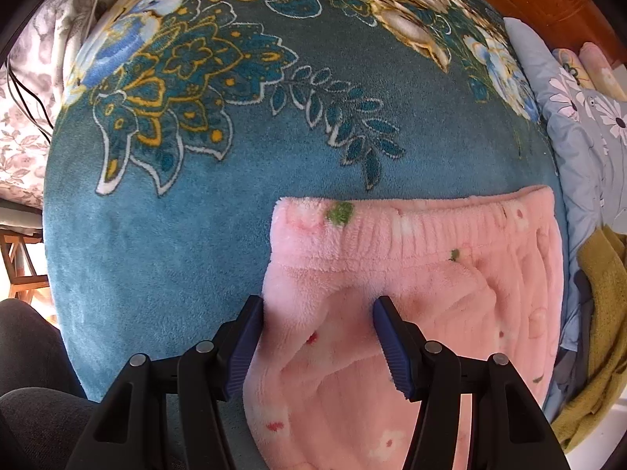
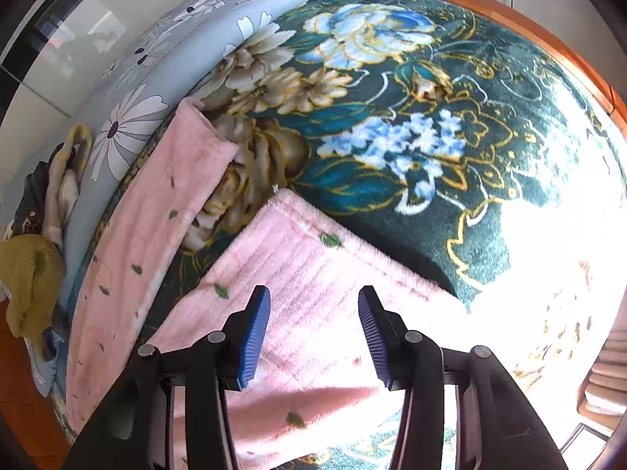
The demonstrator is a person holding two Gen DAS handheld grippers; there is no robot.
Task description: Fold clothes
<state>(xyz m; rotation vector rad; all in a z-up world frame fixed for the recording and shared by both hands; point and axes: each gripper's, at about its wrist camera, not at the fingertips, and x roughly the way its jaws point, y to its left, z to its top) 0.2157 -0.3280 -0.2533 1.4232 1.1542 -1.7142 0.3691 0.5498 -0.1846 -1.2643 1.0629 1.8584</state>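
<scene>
Pink fleece pajama pants [image 1: 411,293] lie on a teal floral blanket [image 1: 176,215], with the ribbed waistband [image 1: 431,231] toward the far side. My left gripper [image 1: 317,309] is open, its blue pads straddling a raised fold of the pants near the left edge. In the right wrist view the pants [image 2: 313,282] show two legs spread over the blanket [image 2: 431,125], one leg [image 2: 164,203] running along the left edge. My right gripper [image 2: 313,305] is open and empty, just above the nearer leg.
A grey daisy-print quilt [image 1: 588,137] and a mustard garment [image 1: 599,333] lie at the right of the bed. The quilt [image 2: 156,78] and a heap of clothes [image 2: 35,258] sit left in the right wrist view. A wooden bed frame [image 2: 509,19] borders the blanket.
</scene>
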